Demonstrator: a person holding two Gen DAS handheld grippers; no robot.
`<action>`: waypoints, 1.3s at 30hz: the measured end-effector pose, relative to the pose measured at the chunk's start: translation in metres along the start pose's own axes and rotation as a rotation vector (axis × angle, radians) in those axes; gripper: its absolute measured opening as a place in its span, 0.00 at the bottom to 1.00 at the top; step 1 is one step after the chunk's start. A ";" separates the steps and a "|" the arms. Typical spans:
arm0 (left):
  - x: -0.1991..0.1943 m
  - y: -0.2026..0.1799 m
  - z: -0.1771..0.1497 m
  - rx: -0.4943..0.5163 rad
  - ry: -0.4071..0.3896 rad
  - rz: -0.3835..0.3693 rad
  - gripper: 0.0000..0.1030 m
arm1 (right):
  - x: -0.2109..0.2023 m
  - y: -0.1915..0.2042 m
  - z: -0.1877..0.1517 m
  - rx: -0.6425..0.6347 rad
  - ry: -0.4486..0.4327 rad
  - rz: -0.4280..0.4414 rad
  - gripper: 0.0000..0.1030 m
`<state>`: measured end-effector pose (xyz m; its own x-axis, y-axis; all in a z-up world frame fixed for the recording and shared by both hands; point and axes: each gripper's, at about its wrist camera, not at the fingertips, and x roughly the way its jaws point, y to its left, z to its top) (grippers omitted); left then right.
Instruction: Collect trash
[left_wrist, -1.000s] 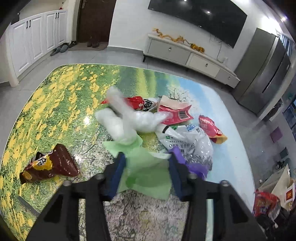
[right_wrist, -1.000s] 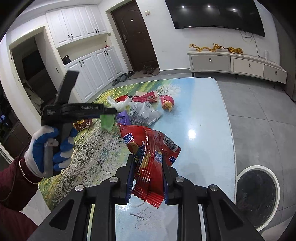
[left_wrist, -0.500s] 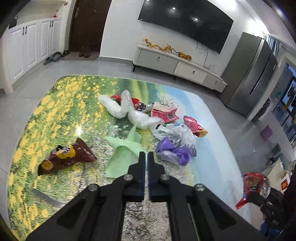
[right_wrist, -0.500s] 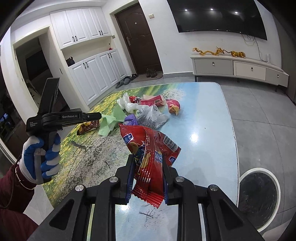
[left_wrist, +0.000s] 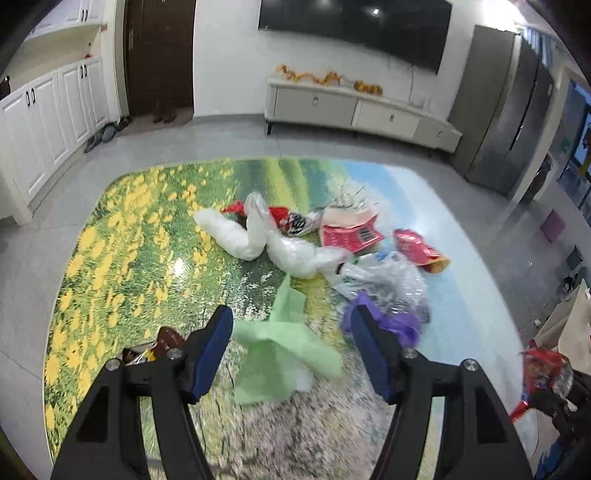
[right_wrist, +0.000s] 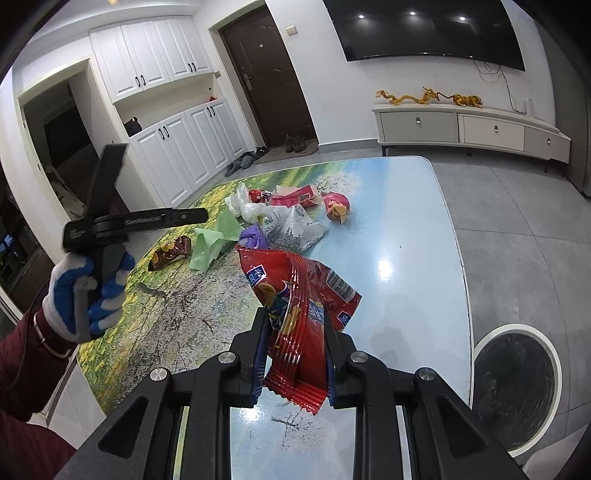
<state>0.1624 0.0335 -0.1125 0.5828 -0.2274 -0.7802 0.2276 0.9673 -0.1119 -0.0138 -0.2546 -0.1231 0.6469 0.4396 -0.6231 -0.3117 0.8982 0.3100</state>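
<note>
Now my left gripper (left_wrist: 291, 350) has just been opening; its jaws stand wide and empty above the green bag (left_wrist: 280, 354) on the table (left_wrist: 122, 258). My right gripper (right_wrist: 295, 354) pinches a red wrapper (right_wrist: 299, 306). Next I think I lower the left one onto the green bag and close.

The table top (left_wrist: 155, 236) carries a printed meadow: yellow flowers at the left, pale blue sky at the right. On it lie a light green bag (left_wrist: 280, 350), a purple bag (left_wrist: 391, 325), white bags (left_wrist: 236, 236) and a brown wrapper (right_wrist: 171, 253). A glossy red wrapper (right_wrist: 295, 317) fills the lower centre of the right wrist view.
</note>
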 end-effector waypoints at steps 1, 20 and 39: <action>0.010 0.000 0.002 0.007 0.024 0.018 0.63 | 0.000 -0.001 0.000 0.002 0.001 -0.001 0.23; -0.019 -0.003 -0.021 -0.029 -0.049 -0.056 0.19 | -0.010 -0.011 0.000 0.024 -0.021 -0.010 0.23; -0.047 -0.224 0.023 0.255 -0.015 -0.437 0.19 | -0.096 -0.121 -0.014 0.207 -0.158 -0.247 0.23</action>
<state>0.1018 -0.1747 -0.0370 0.4009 -0.6084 -0.6849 0.6353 0.7233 -0.2706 -0.0483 -0.4056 -0.1112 0.7899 0.1879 -0.5838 0.0053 0.9498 0.3129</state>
